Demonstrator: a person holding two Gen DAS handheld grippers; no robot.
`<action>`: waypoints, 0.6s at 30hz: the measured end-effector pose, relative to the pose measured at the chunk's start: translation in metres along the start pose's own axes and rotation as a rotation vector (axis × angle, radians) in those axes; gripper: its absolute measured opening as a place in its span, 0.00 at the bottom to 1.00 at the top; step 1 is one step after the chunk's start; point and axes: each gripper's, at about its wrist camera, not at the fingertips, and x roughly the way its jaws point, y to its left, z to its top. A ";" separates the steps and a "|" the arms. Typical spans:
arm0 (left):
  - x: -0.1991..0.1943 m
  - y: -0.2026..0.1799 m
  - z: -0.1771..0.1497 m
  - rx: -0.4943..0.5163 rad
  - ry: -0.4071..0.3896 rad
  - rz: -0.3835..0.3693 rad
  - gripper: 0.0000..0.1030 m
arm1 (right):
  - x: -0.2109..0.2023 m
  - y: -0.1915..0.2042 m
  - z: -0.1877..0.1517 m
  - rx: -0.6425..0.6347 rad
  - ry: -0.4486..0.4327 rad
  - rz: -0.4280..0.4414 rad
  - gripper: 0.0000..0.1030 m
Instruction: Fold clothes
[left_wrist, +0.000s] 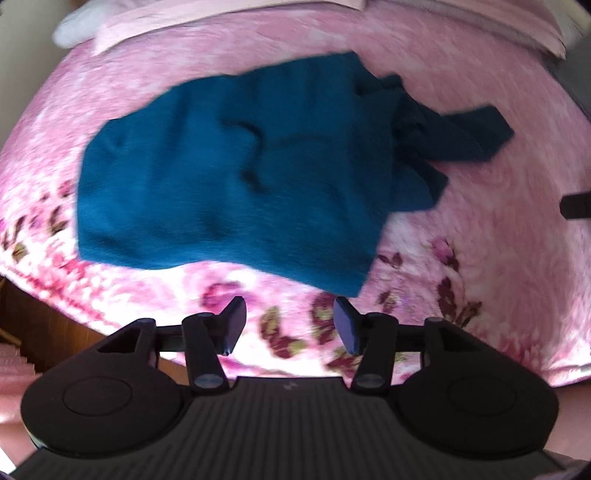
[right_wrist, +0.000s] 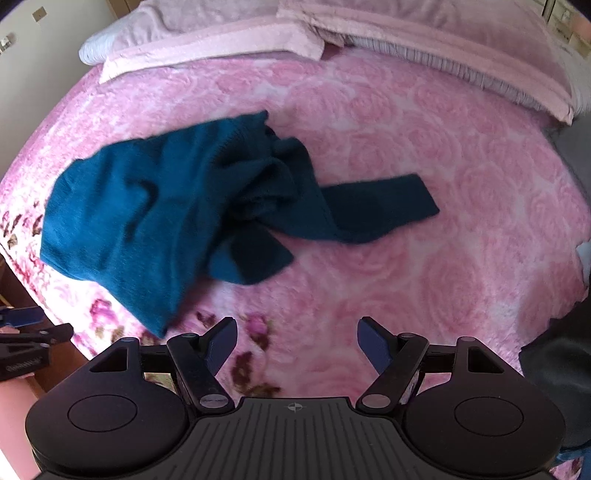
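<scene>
While both my grippers hang over the near edge of the bed (right_wrist: 424, 155), nothing is gripped: the left gripper (left_wrist: 290, 325) has its jaws apart over the flowered border of the blanket (left_wrist: 155, 74), with only blanket showing between them, and the right gripper (right_wrist: 297, 343) has its jaws wider apart, likewise empty. I judge that I am holding them apart and pointed steeply down because the next thing to do is pick up cloth, not carry it.

One sweater (left_wrist: 229, 177), teal, lies on the bed, unfolded. Its body is spread fairly flat toward the left, its lower corner just ahead of my left gripper's jaws, near them but not between them. Toward the right the cloth is bunched, and from that heap two sleeves trail out: one sleeve (right_wrist: 380, 206) stretched flat across the blanket, the other sleeve (right_wrist: 255, 258) doubled back beside the body. That tangle is why I read the fold as barely begun; I think the sleeves need laying straight first.

Count: one sweater, two sleeves, two grippers, one blanket. At the head of the bed I see pale pink bedding (right_wrist: 229, 33); how many pieces I cannot tell. My left gripper also shows at the left edge of the right wrist view.
</scene>
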 end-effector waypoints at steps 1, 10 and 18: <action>0.009 -0.008 0.000 0.021 0.002 -0.006 0.47 | 0.006 -0.006 -0.001 0.002 0.008 -0.001 0.73; 0.081 -0.058 -0.001 0.174 -0.029 0.008 0.47 | 0.062 -0.050 -0.015 0.067 0.084 -0.054 0.73; 0.098 -0.028 -0.015 0.155 -0.142 0.047 0.08 | 0.097 -0.058 -0.017 0.076 0.106 -0.078 0.73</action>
